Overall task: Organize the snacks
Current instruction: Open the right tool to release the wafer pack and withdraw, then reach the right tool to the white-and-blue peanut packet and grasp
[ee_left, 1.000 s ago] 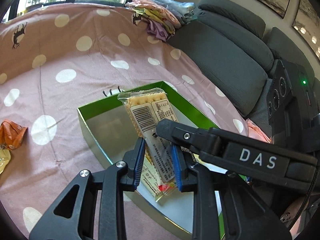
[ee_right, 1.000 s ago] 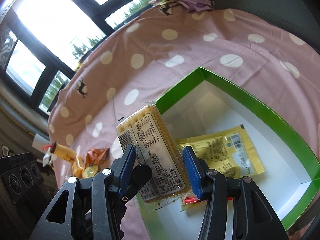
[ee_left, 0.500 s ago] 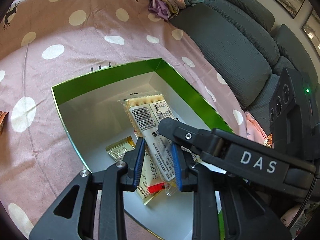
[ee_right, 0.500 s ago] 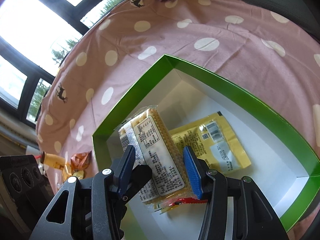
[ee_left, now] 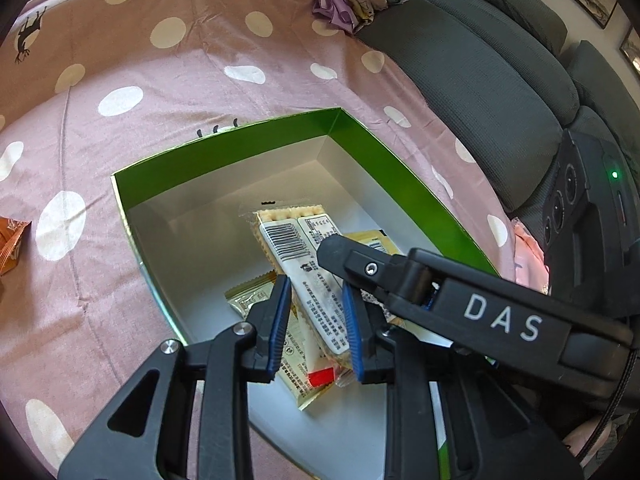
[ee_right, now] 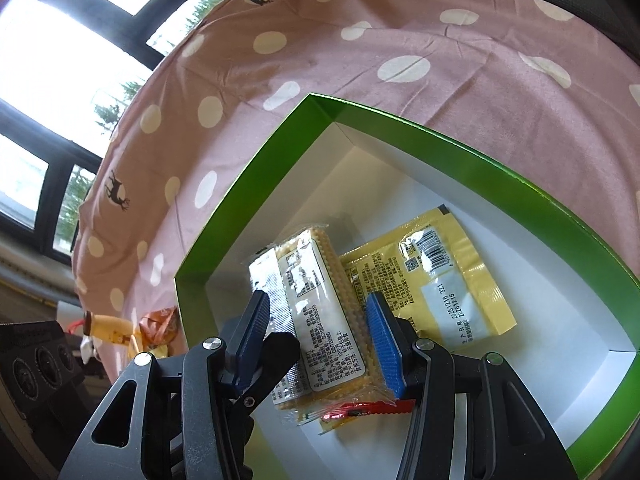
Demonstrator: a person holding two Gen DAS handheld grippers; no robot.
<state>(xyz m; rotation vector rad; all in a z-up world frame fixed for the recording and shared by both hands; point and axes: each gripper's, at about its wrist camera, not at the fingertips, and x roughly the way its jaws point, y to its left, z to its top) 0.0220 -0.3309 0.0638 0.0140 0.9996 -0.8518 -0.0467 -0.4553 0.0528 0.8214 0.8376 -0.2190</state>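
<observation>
Clamps the clear-wrapped rectangular cracker packet [ee_right: 320, 276] lengthwise in the right gripper [ee_right: 316, 308], low inside the green-rimmed cardboard box [ee_right: 440, 136]; flanks it with the left gripper [ee_left: 316, 286] (pinch unclear).

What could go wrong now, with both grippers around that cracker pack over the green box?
1. Both the left gripper and the right gripper bracket the same cracker pack; uneven release could tip it or crush the crackers.
2. The pack sits over a yellow packet in the box, so it may land crooked on top rather than flat.
3. The grippers cross closely, so they might bump each other when pulling out.
</observation>
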